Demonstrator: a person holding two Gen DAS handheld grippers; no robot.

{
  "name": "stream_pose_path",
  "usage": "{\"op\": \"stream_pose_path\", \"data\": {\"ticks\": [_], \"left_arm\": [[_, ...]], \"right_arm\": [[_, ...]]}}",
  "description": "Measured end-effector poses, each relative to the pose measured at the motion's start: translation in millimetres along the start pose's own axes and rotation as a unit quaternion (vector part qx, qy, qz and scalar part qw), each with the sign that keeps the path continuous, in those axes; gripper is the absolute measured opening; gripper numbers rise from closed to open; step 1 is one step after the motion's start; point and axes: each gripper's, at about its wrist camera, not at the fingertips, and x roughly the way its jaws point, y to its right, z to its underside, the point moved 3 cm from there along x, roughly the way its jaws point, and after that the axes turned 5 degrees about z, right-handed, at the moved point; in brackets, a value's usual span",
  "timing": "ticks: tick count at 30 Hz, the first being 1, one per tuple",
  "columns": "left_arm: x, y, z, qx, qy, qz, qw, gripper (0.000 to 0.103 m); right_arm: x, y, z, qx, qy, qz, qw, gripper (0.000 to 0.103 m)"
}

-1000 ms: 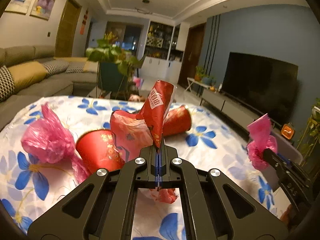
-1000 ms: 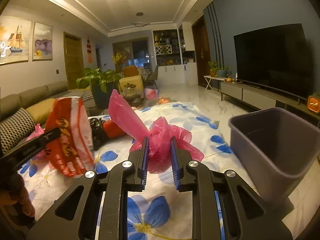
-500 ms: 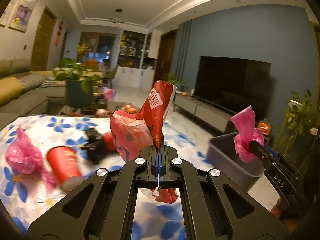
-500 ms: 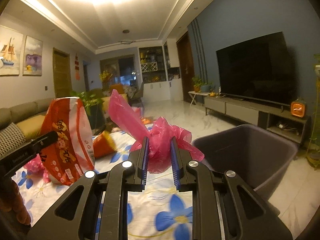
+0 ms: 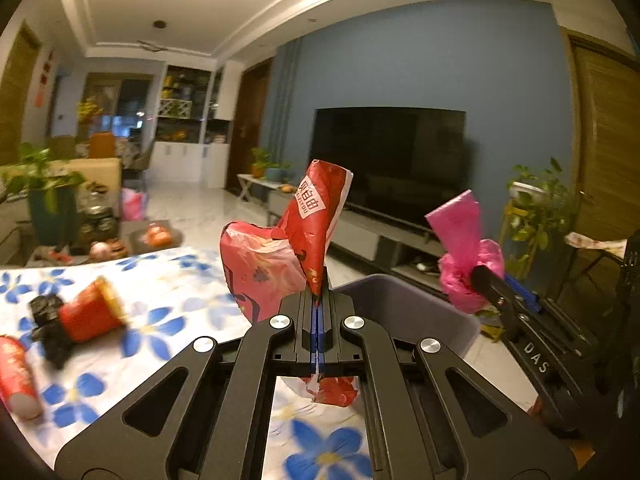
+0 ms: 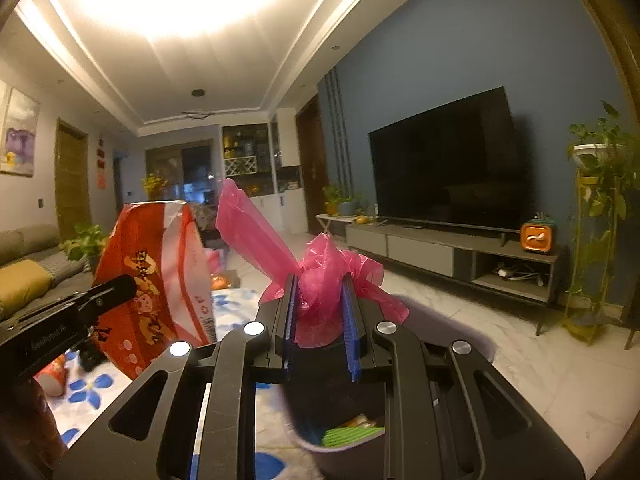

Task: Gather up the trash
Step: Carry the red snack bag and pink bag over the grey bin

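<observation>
My left gripper (image 5: 317, 300) is shut on a red crumpled snack wrapper (image 5: 288, 240), held up in the air; the wrapper also shows in the right wrist view (image 6: 156, 280). My right gripper (image 6: 318, 308) is shut on a pink plastic bag (image 6: 324, 280), seen from the left wrist view (image 5: 466, 252) too. The right gripper is over the grey trash bin (image 6: 460, 340), which holds some green and yellow scraps. The bin's rim (image 5: 400, 292) lies just behind the left gripper.
A table with a white cloth with blue flowers (image 5: 168, 320) carries a red paper cup (image 5: 90, 314) on a black crumpled thing (image 5: 48, 332) and another red cup (image 5: 16, 380) at the left. A TV and its low cabinet (image 6: 452, 248) stand behind the bin.
Both grippers have swung right from over the table toward the bin, each keeping its load. The right gripper now hangs above the bin's opening.
</observation>
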Motion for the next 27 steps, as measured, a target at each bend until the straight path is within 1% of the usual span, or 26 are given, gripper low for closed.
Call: {"op": "stream_pose_path", "data": {"ticks": [3, 10, 16, 27], "left_arm": [[16.6, 11.2, 0.7, 0.006, -0.001, 0.013, 0.9999, 0.000], [51.4, 22.3, 7.7, 0.012, -0.013, 0.028, 0.9994, 0.000], [68.1, 24.3, 11.2, 0.009, -0.022, 0.037, 0.9990, 0.000], [91.5, 29.8, 20.7, 0.007, -0.045, 0.040, 0.9982, 0.000]], "right_arm": [[6.6, 11.3, 2.3, 0.005, 0.003, 0.005, 1.000, 0.021], [14.0, 24.2, 7.0, 0.010, 0.003, 0.010, 1.000, 0.021], [16.8, 23.9, 8.2, 0.012, -0.002, 0.012, 1.000, 0.021], [33.3, 25.2, 14.0, 0.021, -0.021, 0.018, 0.999, 0.022]]}}
